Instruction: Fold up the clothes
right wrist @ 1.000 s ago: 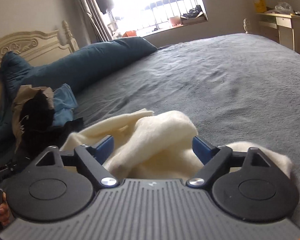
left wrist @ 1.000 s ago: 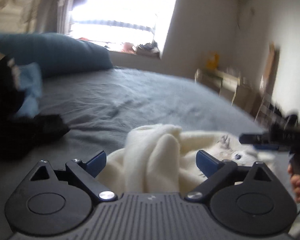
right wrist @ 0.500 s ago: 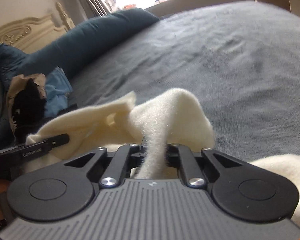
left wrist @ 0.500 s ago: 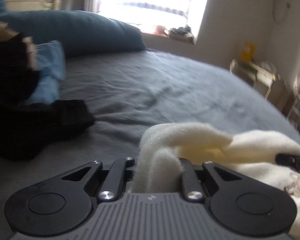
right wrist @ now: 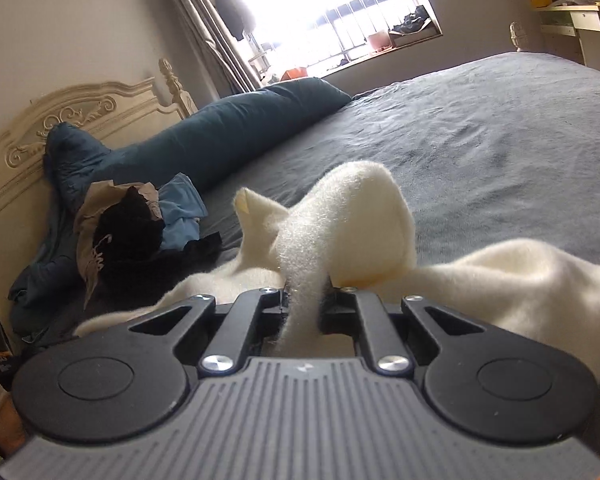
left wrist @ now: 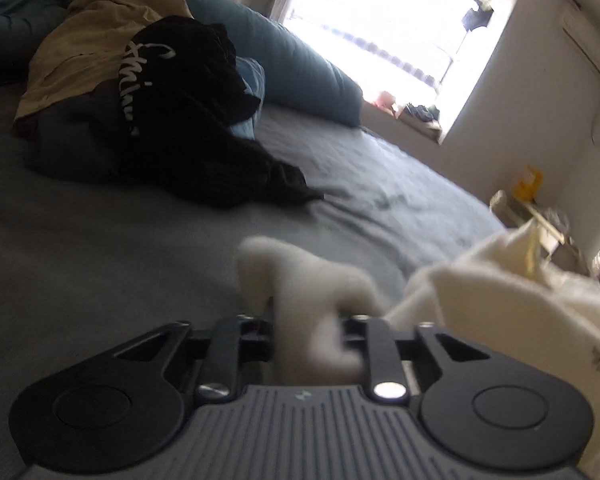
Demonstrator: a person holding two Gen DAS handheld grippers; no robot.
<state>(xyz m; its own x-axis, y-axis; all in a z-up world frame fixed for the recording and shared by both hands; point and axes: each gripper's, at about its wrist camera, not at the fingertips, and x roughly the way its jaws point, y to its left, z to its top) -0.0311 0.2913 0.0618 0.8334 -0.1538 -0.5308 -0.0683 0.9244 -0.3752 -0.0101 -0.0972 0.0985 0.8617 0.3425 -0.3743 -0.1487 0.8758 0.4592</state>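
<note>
A cream fleece garment (left wrist: 480,300) lies bunched on the grey bed (left wrist: 100,248). My left gripper (left wrist: 308,326) is shut on a fold of it, the fabric bulging up between the fingers and trailing right. In the right wrist view the same cream garment (right wrist: 360,216) stands up in a peak from my right gripper (right wrist: 304,308), which is shut on another fold. More of it spreads to the right and left behind the gripper. The grey bed (right wrist: 500,140) stretches beyond.
A pile of clothes lies near the headboard: a black garment with white lettering (left wrist: 172,92), a tan one (left wrist: 88,40) and a light blue one (right wrist: 180,212). A long dark-teal pillow (right wrist: 228,136) lies along the cream headboard (right wrist: 80,108). A desk (right wrist: 576,20) stands at the far right.
Both grippers went from open around the cream garment to shut on folds of it. The left gripper has since swung left toward the clothes pile, and the fabric is lifted.
</note>
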